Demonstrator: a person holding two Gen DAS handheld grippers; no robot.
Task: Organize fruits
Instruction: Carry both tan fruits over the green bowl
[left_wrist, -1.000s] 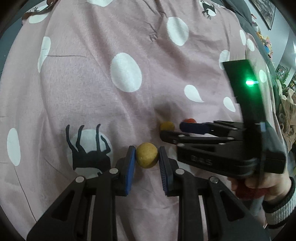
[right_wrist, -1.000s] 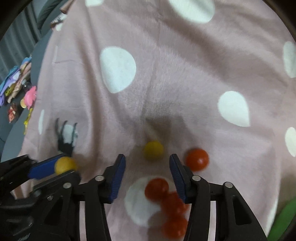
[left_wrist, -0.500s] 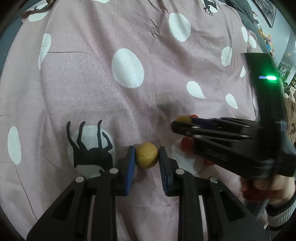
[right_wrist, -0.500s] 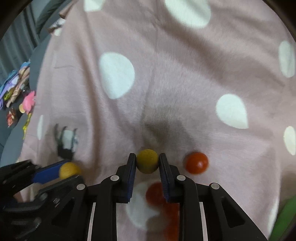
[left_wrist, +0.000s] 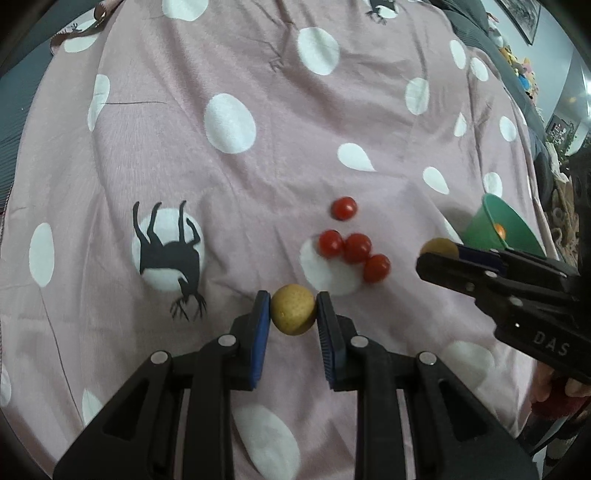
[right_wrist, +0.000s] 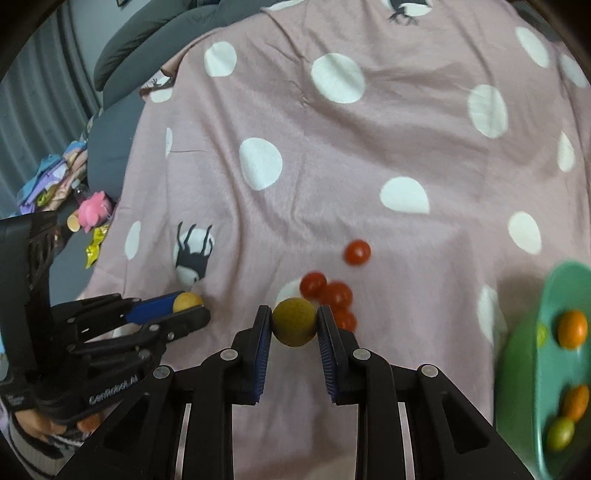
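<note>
Pink polka-dot cloth (left_wrist: 258, 177); glossy round tomatoes (left_wrist: 356, 247).

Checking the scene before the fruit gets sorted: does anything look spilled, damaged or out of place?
Nothing looks damaged. Four red tomatoes lie loose on the pink blanket, outside the green bowl, which already holds small fruits. Each gripper carries a yellow fruit.

right gripper (right_wrist: 294, 326) clamped on yellow fruit (right_wrist: 294, 326) | left gripper (right_wrist: 186, 307) at left, gripping second yellow fruit (right_wrist: 187, 301) | red tomatoes (right_wrist: 334, 295) on pink spotted cloth (right_wrist: 332, 155) | green bowl (right_wrist: 524, 354) at right, holding orange and green fruits (right_wrist: 571, 328)
</note>
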